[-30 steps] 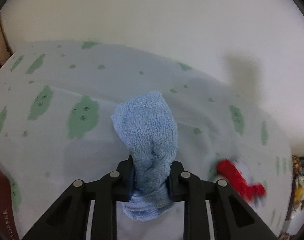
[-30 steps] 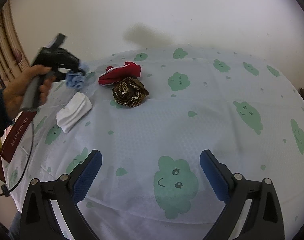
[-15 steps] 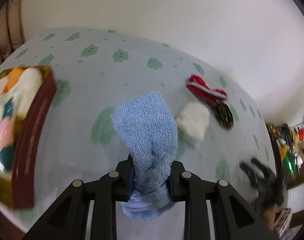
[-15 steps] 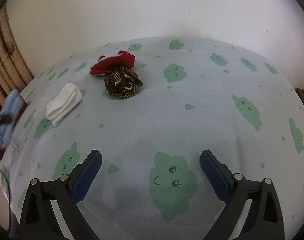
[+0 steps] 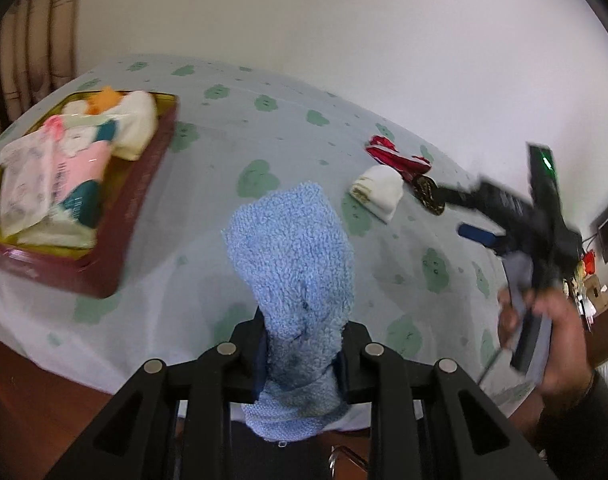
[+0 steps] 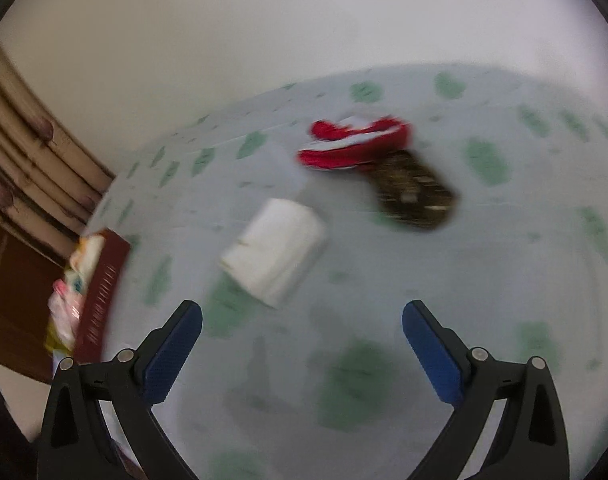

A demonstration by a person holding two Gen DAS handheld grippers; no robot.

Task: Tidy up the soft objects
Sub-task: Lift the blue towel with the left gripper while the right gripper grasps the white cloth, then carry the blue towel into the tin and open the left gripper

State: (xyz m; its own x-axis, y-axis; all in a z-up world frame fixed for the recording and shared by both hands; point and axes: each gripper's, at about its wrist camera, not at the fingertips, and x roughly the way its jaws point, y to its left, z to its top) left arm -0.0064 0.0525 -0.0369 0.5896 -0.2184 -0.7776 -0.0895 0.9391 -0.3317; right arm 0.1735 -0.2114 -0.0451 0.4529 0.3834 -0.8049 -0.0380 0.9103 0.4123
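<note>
The left gripper (image 5: 302, 356) has its jaws clamped on a fluffy light-blue terry cloth (image 5: 294, 264), which stands up between the black fingers and hangs a little below them, held above the near edge of the table covered in a pale blue cloth printed with green clouds (image 5: 232, 128). Toward the table's left edge sits a dark red rectangular tin box (image 5: 132, 208), already holding folded soft items — white, pink, teal and orange pieces. Out on the middle of the table lie three more things: a folded white cloth (image 6: 274, 252), nearest the right gripper (image 6: 302, 344), and beyond it a crumpled red-and-white fabric piece (image 6: 355, 146) touching a dark brown patterned bundle (image 6: 415, 192). The right gripper's blue-padded jaws stand wide apart with nothing between them, above bare tablecloth just short of the white cloth. In the left wrist view a person's hand (image 5: 551, 344) grips that gripper's handle at the table's right side.
</note>
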